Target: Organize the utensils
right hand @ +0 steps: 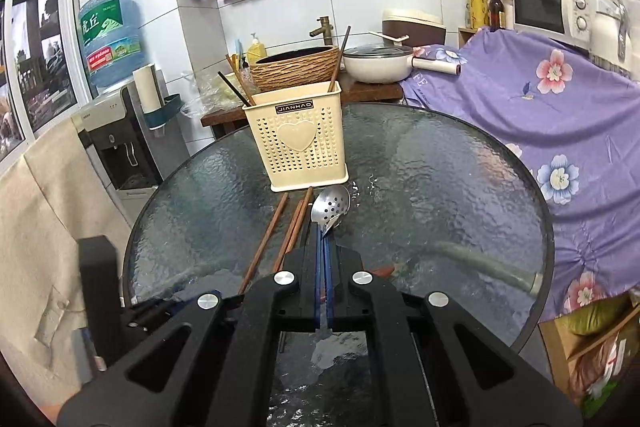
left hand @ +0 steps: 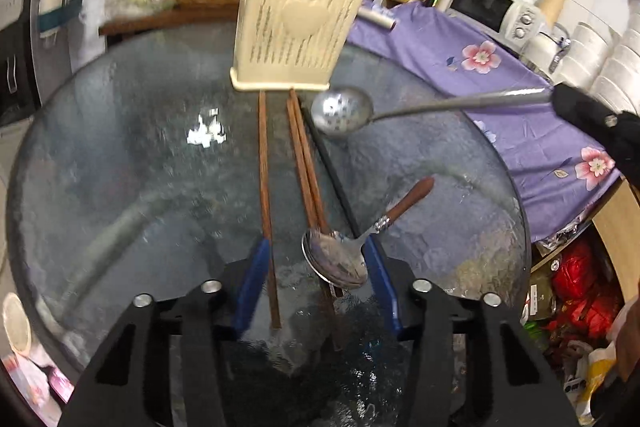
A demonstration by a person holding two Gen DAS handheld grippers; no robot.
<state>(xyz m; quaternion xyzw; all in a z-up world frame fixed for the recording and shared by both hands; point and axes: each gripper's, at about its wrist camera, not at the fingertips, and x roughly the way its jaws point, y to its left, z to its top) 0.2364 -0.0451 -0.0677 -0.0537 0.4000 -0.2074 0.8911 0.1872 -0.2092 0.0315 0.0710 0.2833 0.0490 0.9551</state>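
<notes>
The right gripper (right hand: 323, 247) has its blue pads pressed together on the thin metal handle of a perforated steel skimmer spoon (right hand: 331, 207), which juts forward off the table, its round bowl hanging just in front of the cream plastic utensil holder (right hand: 298, 137) (heart-shaped holes, a raised heart on its face). The left gripper (left hand: 316, 275) stands partly spread over the pebbled glass table (left hand: 120, 167), with brown wooden chopsticks (left hand: 264, 187) and a steel spoon (left hand: 340, 259) with a wooden handle lying between its fingers, the pads not visibly pressing on either.
</notes>
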